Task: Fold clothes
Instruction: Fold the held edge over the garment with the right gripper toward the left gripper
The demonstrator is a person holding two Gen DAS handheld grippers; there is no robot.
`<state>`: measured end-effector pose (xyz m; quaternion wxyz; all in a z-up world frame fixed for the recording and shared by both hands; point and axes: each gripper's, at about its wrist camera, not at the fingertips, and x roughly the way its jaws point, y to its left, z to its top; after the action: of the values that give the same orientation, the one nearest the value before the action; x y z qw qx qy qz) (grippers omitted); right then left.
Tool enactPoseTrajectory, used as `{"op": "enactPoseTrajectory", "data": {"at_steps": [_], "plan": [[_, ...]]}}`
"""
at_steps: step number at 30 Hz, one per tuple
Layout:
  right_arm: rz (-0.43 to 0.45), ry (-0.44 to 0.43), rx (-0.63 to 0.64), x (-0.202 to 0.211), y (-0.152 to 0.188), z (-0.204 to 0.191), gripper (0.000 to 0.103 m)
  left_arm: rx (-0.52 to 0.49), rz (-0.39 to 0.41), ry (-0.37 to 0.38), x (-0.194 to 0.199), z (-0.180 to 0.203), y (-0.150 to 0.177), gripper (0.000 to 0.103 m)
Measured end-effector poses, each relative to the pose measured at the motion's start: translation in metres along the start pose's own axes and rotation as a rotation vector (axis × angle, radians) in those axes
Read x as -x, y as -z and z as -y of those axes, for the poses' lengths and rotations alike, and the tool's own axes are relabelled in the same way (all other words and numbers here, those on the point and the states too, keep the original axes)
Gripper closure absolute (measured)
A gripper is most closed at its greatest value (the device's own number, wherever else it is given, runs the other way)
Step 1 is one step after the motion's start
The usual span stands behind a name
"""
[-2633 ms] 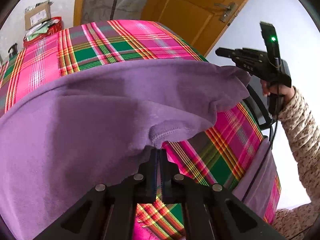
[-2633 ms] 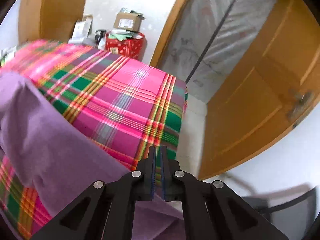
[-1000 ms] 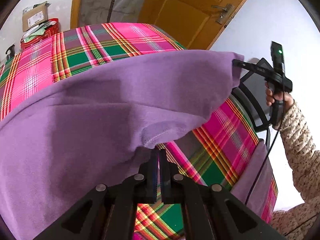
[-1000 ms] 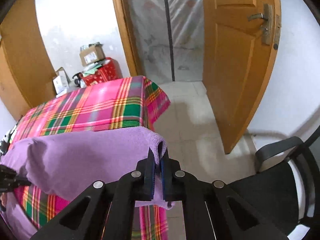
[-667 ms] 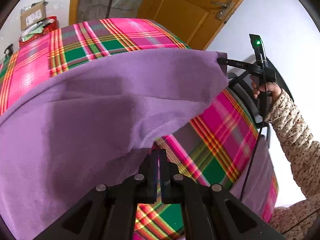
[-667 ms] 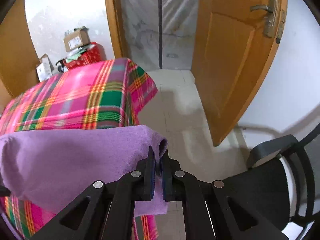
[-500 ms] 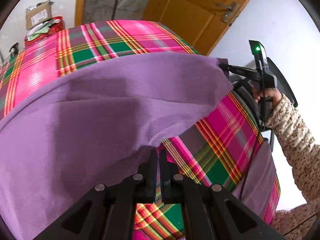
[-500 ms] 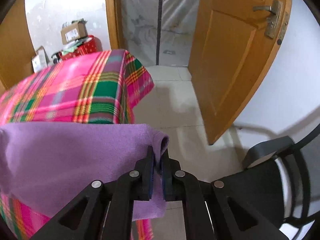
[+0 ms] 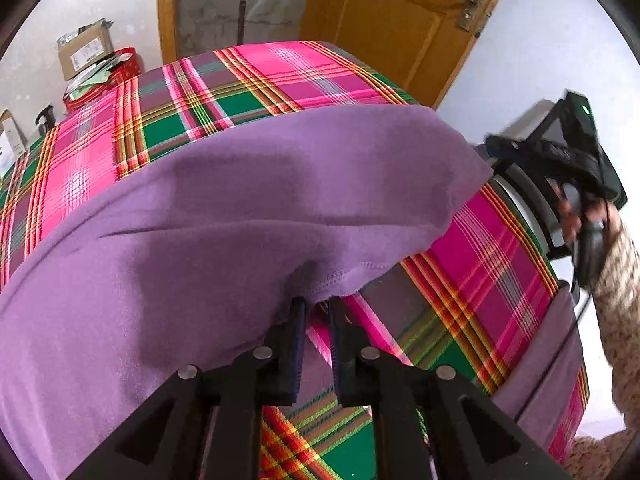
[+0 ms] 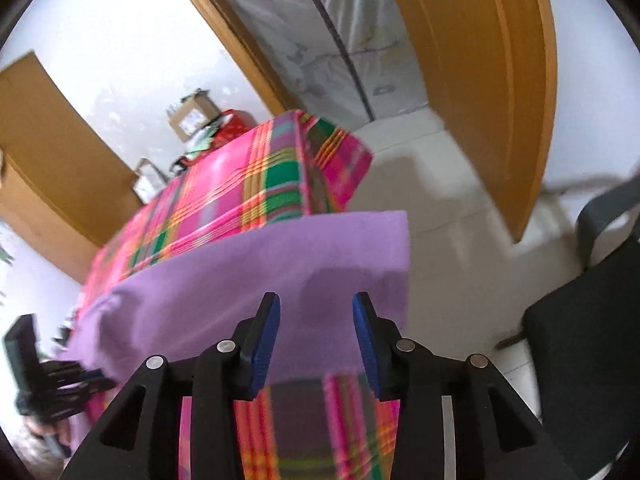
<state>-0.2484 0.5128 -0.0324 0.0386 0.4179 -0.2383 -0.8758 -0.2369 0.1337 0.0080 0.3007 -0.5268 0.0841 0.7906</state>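
A purple garment lies folded over on the table's pink and green plaid cloth. My left gripper sits at the garment's stitched hem; its jaws are opening, with a narrow gap and plaid cloth showing between the pads. In the left wrist view my right gripper hovers just off the garment's right corner, held by a hand. In its own view the right gripper is opening wide above the flat purple garment, with nothing pressed between the blue pads. The left gripper shows blurred at the lower left.
A black chair stands right of the table on the tiled floor. A wooden door stands open behind the table. A cardboard box and a red tin sit in the back left corner. More purple fabric hangs over the near right table edge.
Both grippers were shut on the garment's lifted edge; now both have parted and let it go. The right gripper has sunk and rolled, and the garment's corner has dropped flat.
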Motion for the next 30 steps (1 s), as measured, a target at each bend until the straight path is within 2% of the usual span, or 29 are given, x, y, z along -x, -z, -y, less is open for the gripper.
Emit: {"op": "enactPoseTrajectory", "data": {"at_steps": [3,4,5,7,9,12,18,19,21,22,23,24,28,30], "plan": [[0.015,-0.016,-0.079,0.005,0.017,0.009,0.061,-0.007,0.006,-0.032,0.000,0.004,0.001,0.091],[0.013,-0.032,-0.123,0.005,0.023,0.014,0.057,-0.016,0.011,-0.045,-0.001,0.006,0.001,0.092],[0.010,-0.054,-0.166,0.004,0.028,0.018,0.051,-0.022,0.016,-0.051,-0.001,0.007,0.002,0.094],[0.000,-0.131,-0.247,0.000,0.035,0.026,0.049,-0.023,0.026,-0.041,0.001,0.007,0.004,0.101],[-0.014,-0.191,-0.335,-0.007,0.039,0.032,0.049,-0.023,0.039,-0.027,0.004,0.007,0.006,0.101],[-0.024,-0.219,-0.376,-0.014,0.039,0.033,0.049,-0.042,0.063,-0.007,0.016,0.007,0.013,0.102],[-0.028,-0.193,-0.403,-0.024,0.028,0.036,0.049,-0.066,0.053,0.050,0.025,0.005,0.023,0.103],[-0.020,-0.180,-0.405,-0.024,0.028,0.037,0.052,-0.068,0.048,0.072,0.025,0.006,0.025,0.103],[-0.005,-0.152,-0.395,-0.023,0.026,0.037,0.066,-0.088,0.030,0.064,0.025,0.011,0.029,0.103],[0.010,-0.145,-0.384,-0.021,0.025,0.035,0.076,-0.093,0.023,0.060,0.023,0.012,0.031,0.103],[0.026,-0.137,-0.369,-0.019,0.023,0.033,0.093,-0.089,0.016,0.063,0.021,0.012,0.031,0.103],[0.043,-0.121,-0.347,-0.015,0.019,0.029,0.099,-0.083,0.011,0.064,0.020,0.012,0.032,0.103],[0.112,-0.062,-0.288,0.006,0.010,0.023,0.101,-0.053,0.027,0.037,0.023,0.009,0.034,0.103],[0.137,-0.028,-0.277,0.018,0.011,0.024,0.101,-0.031,0.020,0.053,0.026,0.005,0.035,0.102]]}}
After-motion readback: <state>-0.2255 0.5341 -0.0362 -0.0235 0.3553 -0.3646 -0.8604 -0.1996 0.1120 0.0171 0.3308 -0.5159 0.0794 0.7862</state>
